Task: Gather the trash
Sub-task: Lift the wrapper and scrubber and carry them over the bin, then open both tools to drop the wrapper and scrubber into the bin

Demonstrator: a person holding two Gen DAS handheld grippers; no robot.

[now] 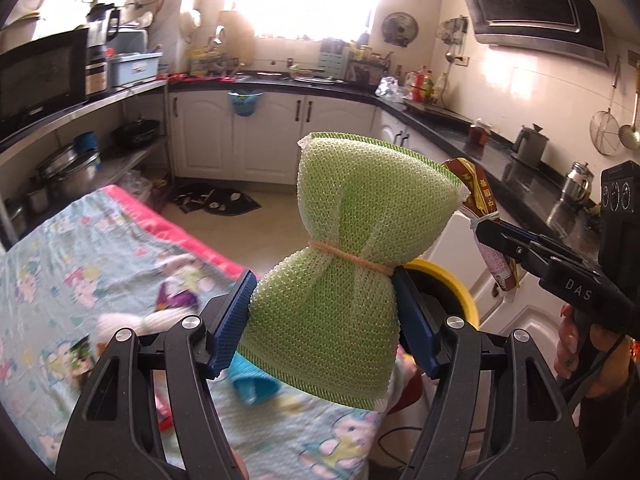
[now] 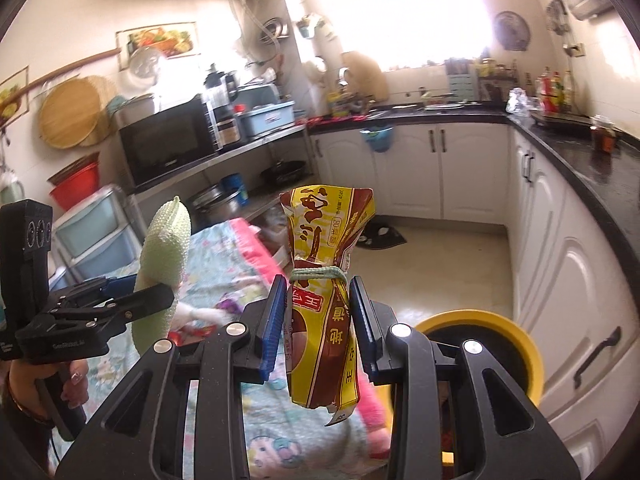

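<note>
Two pieces of trash are up in the air, one in each of my tools. My left gripper (image 1: pixel 324 316) is clamped on a green mesh scrubber (image 1: pixel 352 240) tied at its waist with a band, the blue pads pressing its lower half. My right gripper (image 2: pixel 318 320) pinches a yellow-and-brown snack wrapper (image 2: pixel 324 288) just below its string tie, jaws fairly narrow. Both bundles stand upright between the fingers. One yellow-rimmed bin (image 2: pixel 516 344) sits low to my right, beside the white cabinets (image 2: pixel 560 264). A table with a patterned cloth (image 1: pixel 80 248) lies below and left, several blurred scraps on it. Nothing stands between the tools and the bin.
</note>
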